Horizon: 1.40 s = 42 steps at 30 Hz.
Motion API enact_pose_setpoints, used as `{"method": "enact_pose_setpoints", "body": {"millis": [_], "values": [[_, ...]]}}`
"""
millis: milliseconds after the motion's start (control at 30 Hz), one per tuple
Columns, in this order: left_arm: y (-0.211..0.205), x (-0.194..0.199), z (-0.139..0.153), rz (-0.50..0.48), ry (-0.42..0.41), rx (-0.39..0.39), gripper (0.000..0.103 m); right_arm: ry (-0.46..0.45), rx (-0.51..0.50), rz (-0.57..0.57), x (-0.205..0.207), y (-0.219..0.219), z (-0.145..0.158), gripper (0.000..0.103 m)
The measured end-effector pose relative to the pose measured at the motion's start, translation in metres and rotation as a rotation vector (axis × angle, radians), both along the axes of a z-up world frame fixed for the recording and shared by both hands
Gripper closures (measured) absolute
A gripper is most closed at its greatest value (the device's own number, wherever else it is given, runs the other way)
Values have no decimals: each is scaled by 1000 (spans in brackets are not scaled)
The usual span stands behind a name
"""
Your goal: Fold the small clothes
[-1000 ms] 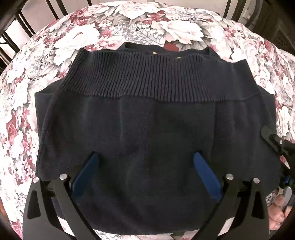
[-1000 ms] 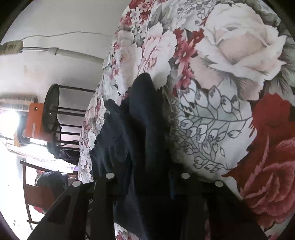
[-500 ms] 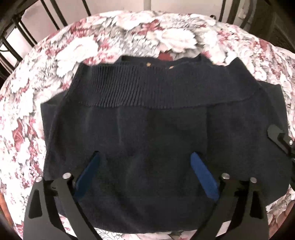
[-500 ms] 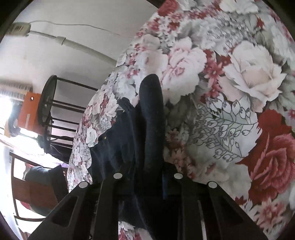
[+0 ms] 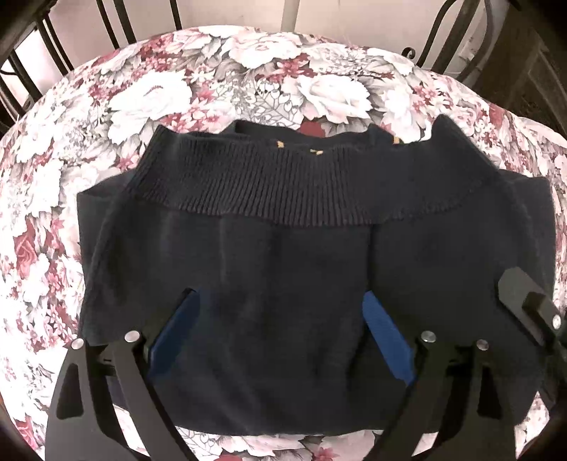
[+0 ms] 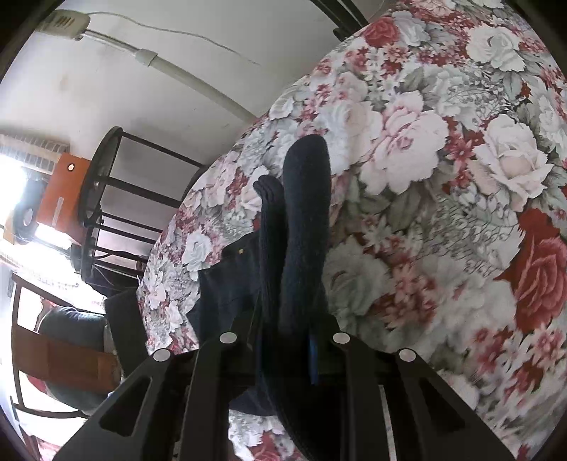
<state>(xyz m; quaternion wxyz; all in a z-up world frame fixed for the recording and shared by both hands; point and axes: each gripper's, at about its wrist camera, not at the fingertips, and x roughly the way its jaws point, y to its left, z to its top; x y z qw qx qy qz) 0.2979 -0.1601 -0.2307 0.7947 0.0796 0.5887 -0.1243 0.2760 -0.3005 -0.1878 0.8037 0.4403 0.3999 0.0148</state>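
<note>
A navy knit sweater [image 5: 283, 269] with a ribbed hem lies folded on the round table's floral cloth [image 5: 159, 103]. My left gripper [image 5: 280, 298] hovers over its near half, pointing steeply down, open, with both blue pads apart above the fabric. At the sweater's right edge stands my right gripper [image 5: 524, 301]. In the right wrist view that gripper [image 6: 287, 340] is shut on the sweater's edge [image 6: 304, 212], and a fold of dark fabric rises up between its fingers, lifted off the floral cloth [image 6: 443, 177].
Black metal chair backs [image 5: 117, 28] stand behind the table's far edge. Beyond the table in the right wrist view are a round black metal stand [image 6: 102, 198], an orange box [image 6: 60, 191] and a chair with dark cloth [image 6: 71, 340].
My right gripper has closed tighter on the sweater's edge and risen, pulling that side up off the cloth. My left gripper has lifted a little and stays open.
</note>
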Motion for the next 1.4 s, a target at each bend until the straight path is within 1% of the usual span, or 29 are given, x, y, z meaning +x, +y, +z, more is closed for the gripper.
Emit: {"method": "enact_pose_setpoints", "body": {"millis": [100, 200, 267, 433, 567, 667, 733, 800, 1067, 1200, 1400], "values": [[7, 3, 1, -5, 8, -23, 12, 9, -20, 7, 1, 12, 7, 83], [10, 0, 8, -8, -25, 1, 12, 16, -20, -9, 1, 16, 11, 81], [14, 0, 11, 0, -25, -7, 14, 17, -17, -22, 1, 19, 14, 81], [29, 4, 18, 31, -7, -47, 26, 11, -5, -29, 11, 37, 20, 79], [48, 9, 29, 69, -21, -67, 31, 0, 0, -20, 17, 51, 27, 78], [55, 10, 35, 89, -25, -82, 37, -10, 10, -8, 21, 63, 30, 77], [62, 13, 39, 99, -24, -90, 44, -14, 16, 0, 25, 71, 32, 76], [70, 15, 43, 110, -31, -86, 46, -16, 27, 5, 29, 79, 33, 76], [110, 26, 59, 184, -51, -122, 47, -49, 63, 45, 43, 110, 42, 74], [128, 30, 61, 215, -54, -123, 50, -47, 80, 63, 54, 128, 42, 73], [162, 36, 54, 268, -39, -121, 50, -35, 99, 119, 69, 158, 33, 72]]}}
